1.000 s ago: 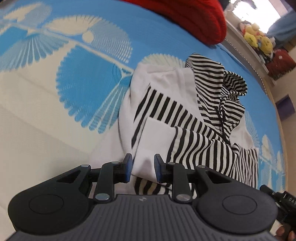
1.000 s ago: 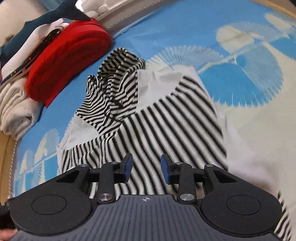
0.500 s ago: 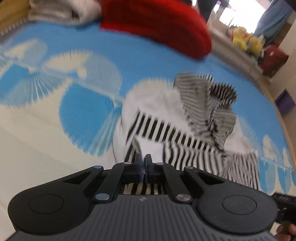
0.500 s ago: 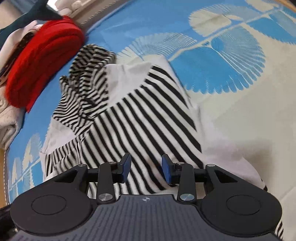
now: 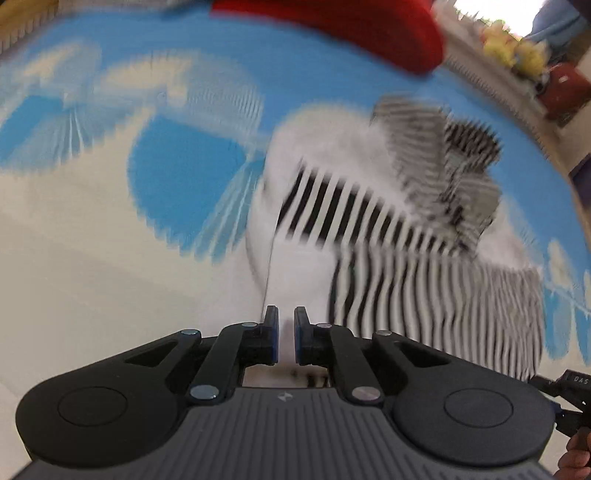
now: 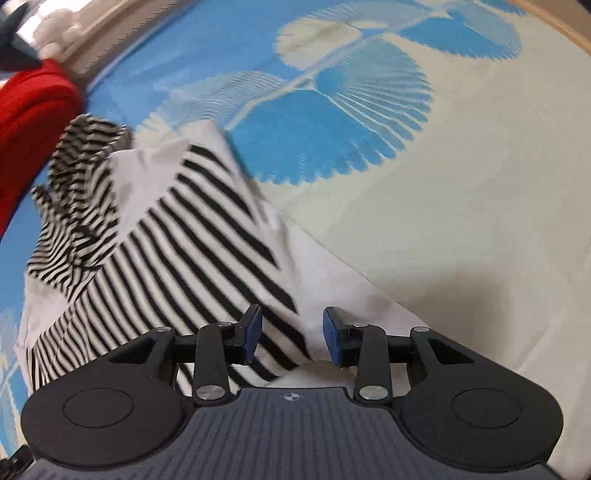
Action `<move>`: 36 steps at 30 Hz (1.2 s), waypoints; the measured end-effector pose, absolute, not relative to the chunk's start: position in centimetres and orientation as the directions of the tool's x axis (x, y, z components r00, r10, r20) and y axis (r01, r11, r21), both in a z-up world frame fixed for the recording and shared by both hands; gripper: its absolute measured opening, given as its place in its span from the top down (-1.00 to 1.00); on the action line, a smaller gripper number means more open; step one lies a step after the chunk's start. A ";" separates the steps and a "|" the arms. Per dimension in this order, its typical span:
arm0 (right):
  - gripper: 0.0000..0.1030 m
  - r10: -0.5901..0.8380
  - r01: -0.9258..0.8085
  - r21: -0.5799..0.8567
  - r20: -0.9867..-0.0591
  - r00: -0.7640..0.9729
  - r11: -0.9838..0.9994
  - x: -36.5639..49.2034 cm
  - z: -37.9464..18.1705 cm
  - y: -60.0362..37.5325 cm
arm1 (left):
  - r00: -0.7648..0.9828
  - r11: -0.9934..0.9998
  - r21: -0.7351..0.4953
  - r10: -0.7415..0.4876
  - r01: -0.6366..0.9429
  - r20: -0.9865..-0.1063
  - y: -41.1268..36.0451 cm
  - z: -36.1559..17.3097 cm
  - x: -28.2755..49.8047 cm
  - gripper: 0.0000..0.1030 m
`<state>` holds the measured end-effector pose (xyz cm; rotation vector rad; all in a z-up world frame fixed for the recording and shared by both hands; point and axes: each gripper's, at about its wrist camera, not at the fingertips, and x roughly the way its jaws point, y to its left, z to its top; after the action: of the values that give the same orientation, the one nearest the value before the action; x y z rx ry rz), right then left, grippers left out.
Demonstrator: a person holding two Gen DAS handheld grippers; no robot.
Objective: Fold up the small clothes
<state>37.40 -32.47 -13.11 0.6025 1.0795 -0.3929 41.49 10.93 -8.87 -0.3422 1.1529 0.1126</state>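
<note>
A small black-and-white striped garment with white panels (image 5: 388,229) lies rumpled on a blue and cream patterned mat (image 5: 110,258); it also shows in the right wrist view (image 6: 177,251). My left gripper (image 5: 286,339) has its jaws nearly closed on a white fold of the garment and the cloth stretches away from it. The left view is motion-blurred. My right gripper (image 6: 291,338) is open, low over the garment's white and striped edge, with cloth between the fingers but not pinched.
A red knitted item (image 5: 351,33) lies at the mat's far side, also in the right wrist view (image 6: 29,122). Soft toys and a red bag (image 5: 561,92) sit on a ledge beyond. The mat's wooden border (image 6: 554,22) runs at top right.
The left gripper closed on the white fold and pulled it back toward me, spreading the cloth. The right gripper stayed open and shifted right along the garment's edge.
</note>
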 end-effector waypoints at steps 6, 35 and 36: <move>0.23 -0.022 0.563 0.220 -0.920 0.391 0.796 37.7 -13.5 -32.0 | 0.411 0.949 -0.175 -0.054 -0.262 -0.910 10.6 -9.0 41.3 0.78; -0.02 -0.051 0.194 0.066 -0.838 0.543 0.979 38.1 -7.2 -28.0 | 0.589 0.989 -0.089 -0.002 -0.118 -0.808 5.3 -5.7 42.0 0.23; -0.02 -0.053 0.191 0.062 -0.837 0.545 0.980 38.0 -7.1 -28.0 | 0.604 0.989 -0.080 0.010 -0.121 -0.797 5.1 -5.5 41.9 0.16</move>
<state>38.01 -27.98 -7.10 0.1519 0.9846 -0.1452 41.92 5.13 -5.49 -0.1306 0.9196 0.0762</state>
